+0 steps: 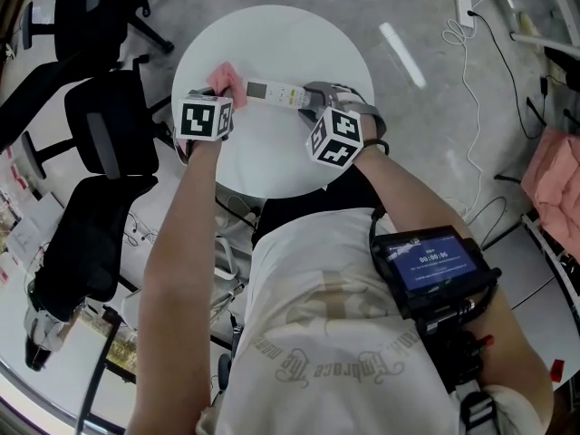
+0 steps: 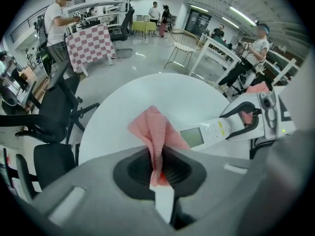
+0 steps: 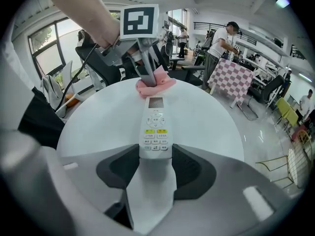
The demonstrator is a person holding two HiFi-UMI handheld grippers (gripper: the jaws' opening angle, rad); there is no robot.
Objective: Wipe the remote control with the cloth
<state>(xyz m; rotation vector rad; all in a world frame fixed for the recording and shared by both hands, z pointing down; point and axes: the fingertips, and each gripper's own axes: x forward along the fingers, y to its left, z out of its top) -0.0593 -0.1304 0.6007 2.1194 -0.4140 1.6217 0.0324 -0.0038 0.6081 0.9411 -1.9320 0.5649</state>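
- While the right tongs [image 3: 155, 159] clamp the button end of a slim white plastic remote control [image 3: 155, 124], their dark pads press its two long edges, so the jaws stand fairly wide on it.
- The remote control is over the round white bench [image 1: 272, 166], with its screen end pointing away from the right tongs. I cannot tell whether it rests on the bench top or is held just off it.
- On the remote control there is a small grey screen, a ring of keys below it, two yellow keys side by side, then rows of white keys. The print on the keys is too small to read.
- The left tongs [image 2: 160, 168] are pinched almost together on a fold of a pink textured cloth [image 2: 156, 132], which bunches out ahead of the jaws.
- The cloth sits at the remote control's screen end, touching it or just short of it; I cannot tell which.
- Each pair of tongs carries a cube [image 1: 204, 119] with black-and-white square markers, which are patterns and not letters.
- A black device [image 1: 433, 265] with a blue screen is strapped to the person's right forearm, nearer the person than the remote control. Its white digits are too small to read surely.
- Pale print on the person's shirt [image 1: 335, 333] is upside down and cannot be read.
- Black office chairs [image 1: 100, 134] stand left of the remote control in the head view.
- A red-and-white checked tablecloth [image 2: 91, 43] is well beyond the remote control.
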